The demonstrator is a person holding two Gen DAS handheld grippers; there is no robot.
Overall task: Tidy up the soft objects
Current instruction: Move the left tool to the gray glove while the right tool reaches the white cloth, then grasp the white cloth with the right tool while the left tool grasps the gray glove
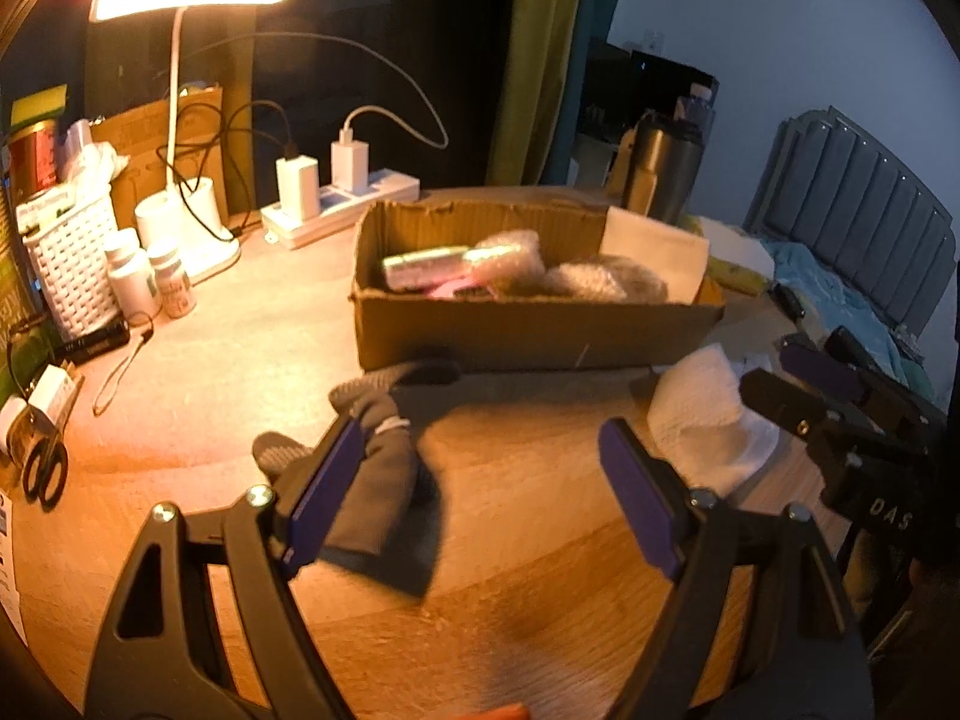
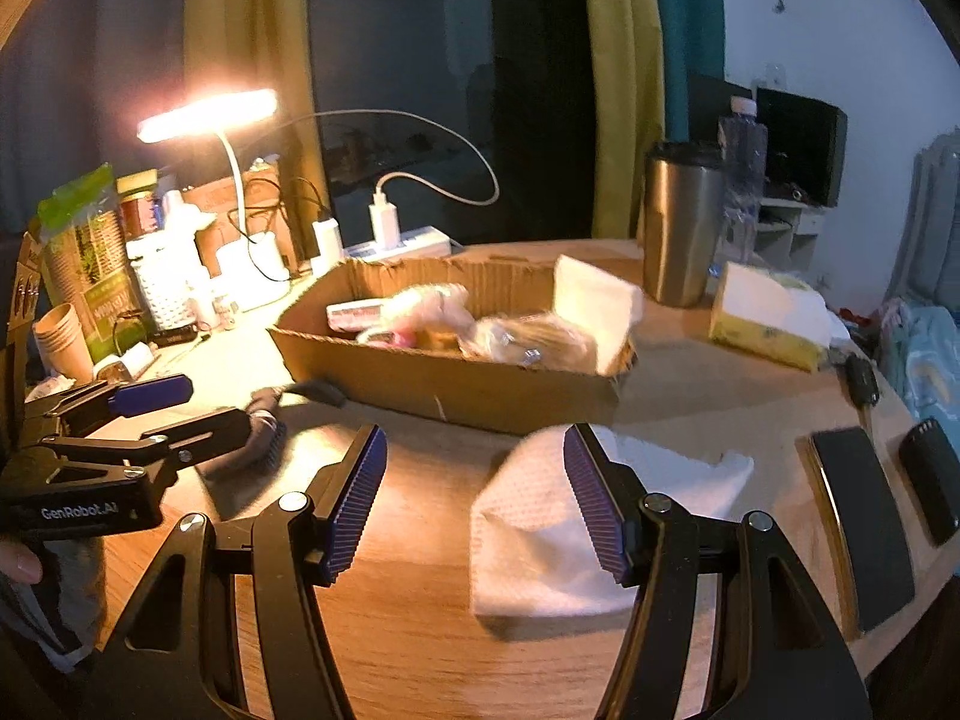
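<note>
**Both tongs hanging released over the table**

The left tongs point(image 1: 480, 474) are gaping empty above a crumpled grey sock point(image 1: 384, 468); the right tongs point(image 2: 474, 498) are gaping over a folded white cloth point(image 2: 540, 540). Both soft things are lying before the cardboard box point(image 2: 444, 384). Only the right view is showing two dark phones point(image 2: 864, 528).

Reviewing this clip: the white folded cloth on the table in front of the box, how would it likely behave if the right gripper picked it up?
The white cloth looks thin and loosely folded, so it would probably droop and unfold. It likely weighs little. Its textured weave should grip the right gripper, whose ribbed pads stand open above it, so slipping seems unlikely.
</note>
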